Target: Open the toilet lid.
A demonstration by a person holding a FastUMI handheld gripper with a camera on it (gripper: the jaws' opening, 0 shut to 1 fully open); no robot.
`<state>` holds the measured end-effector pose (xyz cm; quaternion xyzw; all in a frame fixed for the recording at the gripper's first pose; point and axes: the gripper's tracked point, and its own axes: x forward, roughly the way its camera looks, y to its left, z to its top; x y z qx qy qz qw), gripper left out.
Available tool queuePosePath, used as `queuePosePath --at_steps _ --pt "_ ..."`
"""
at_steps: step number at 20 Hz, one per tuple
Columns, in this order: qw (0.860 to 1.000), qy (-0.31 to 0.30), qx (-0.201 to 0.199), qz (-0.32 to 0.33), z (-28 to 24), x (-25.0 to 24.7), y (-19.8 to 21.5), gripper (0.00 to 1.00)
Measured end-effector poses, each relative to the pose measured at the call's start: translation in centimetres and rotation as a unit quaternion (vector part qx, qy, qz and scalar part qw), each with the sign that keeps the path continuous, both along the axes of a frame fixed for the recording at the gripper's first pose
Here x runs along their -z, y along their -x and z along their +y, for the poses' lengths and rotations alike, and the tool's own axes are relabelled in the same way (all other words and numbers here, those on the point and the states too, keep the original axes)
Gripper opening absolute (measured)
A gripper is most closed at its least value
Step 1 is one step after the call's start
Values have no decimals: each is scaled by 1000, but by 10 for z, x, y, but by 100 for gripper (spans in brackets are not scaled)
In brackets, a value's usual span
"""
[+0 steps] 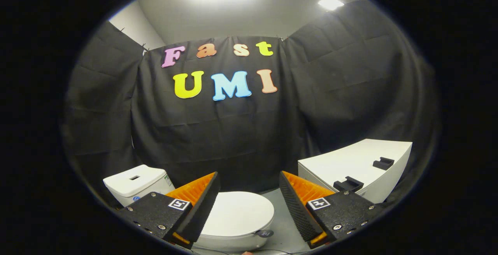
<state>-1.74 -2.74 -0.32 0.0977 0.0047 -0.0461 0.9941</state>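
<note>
Hovering my tongs (249, 192), spread wide and empty, above the closed toilet lid (237, 214); smooth rim may slip a shallow pinch.

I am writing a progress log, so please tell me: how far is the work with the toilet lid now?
Nothing looks done yet: the toilet lid lies flat and closed on the bowl. In hand: the gripper is above it, jaws wide open and holding nothing, the lid between them. Left: come down to the lid's edge, catch it and lift it up toward the tank.
</note>
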Motion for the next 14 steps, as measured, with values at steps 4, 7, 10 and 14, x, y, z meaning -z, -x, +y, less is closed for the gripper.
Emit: queuePosePath --at_steps 4,7,10,14 --pt "999 -43 -13 23 10 14 -1 96" --pt "997 -67 -12 47 10 27 -2 96" --pt "991 -116 -24 67 19 42 -5 96" --pt "981 -159 -26 104 24 73 -10 96"
